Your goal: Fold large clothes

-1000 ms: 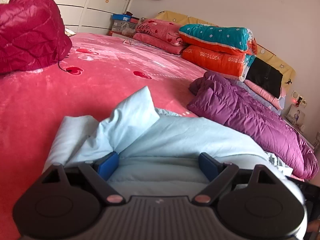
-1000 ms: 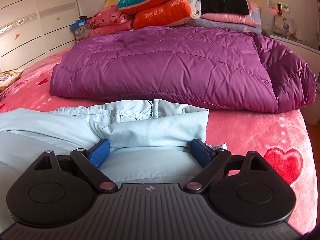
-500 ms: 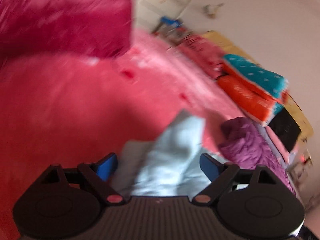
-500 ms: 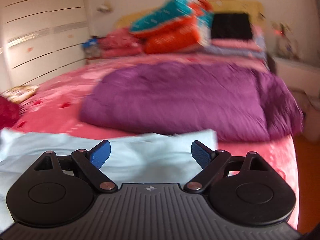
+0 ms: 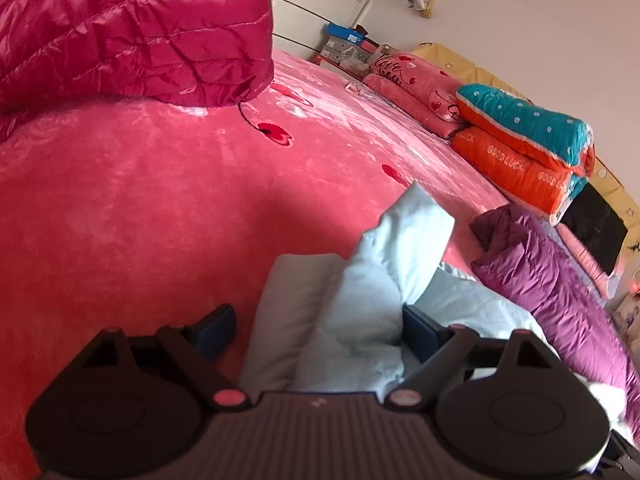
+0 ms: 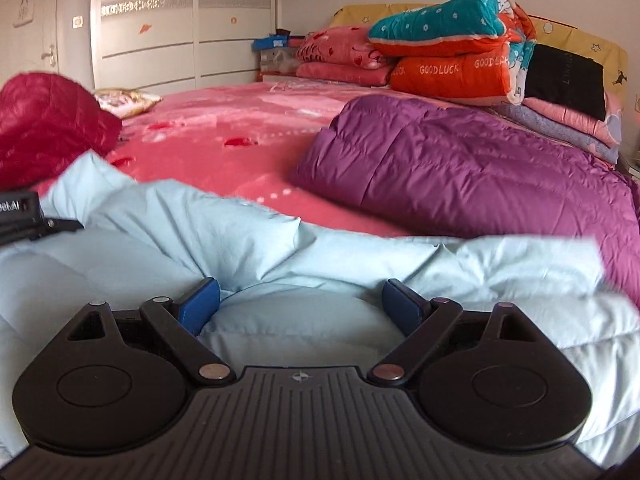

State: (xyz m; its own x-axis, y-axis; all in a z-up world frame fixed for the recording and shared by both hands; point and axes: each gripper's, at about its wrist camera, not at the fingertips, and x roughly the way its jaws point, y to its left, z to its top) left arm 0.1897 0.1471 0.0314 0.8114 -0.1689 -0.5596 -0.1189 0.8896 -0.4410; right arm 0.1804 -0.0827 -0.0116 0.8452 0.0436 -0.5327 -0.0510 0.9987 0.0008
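A light blue padded garment (image 5: pixel 384 280) lies crumpled on the pink bed, with one flap standing up; it also shows in the right wrist view (image 6: pixel 248 240). My left gripper (image 5: pixel 316 328) is open, its jaws wide apart, over the garment's left edge. My right gripper (image 6: pixel 300 300) is open and sits just above the garment's flat middle part. Neither gripper holds cloth. A bit of the left gripper (image 6: pixel 24 216) shows at the left edge of the right wrist view.
A purple down jacket (image 6: pixel 480 176) lies folded to the right of the blue garment. A red down jacket (image 5: pixel 132 28) is heaped at the left. Folded quilts (image 6: pixel 452 56) and pillows stand at the headboard. Pink bedspread (image 5: pixel 140 200) lies between; wardrobe doors (image 6: pixel 160 32) behind.
Both grippers swung left and rose a little. The left view now faces the red jacket more closely; the right view now takes in the bed's middle. Both stayed open.
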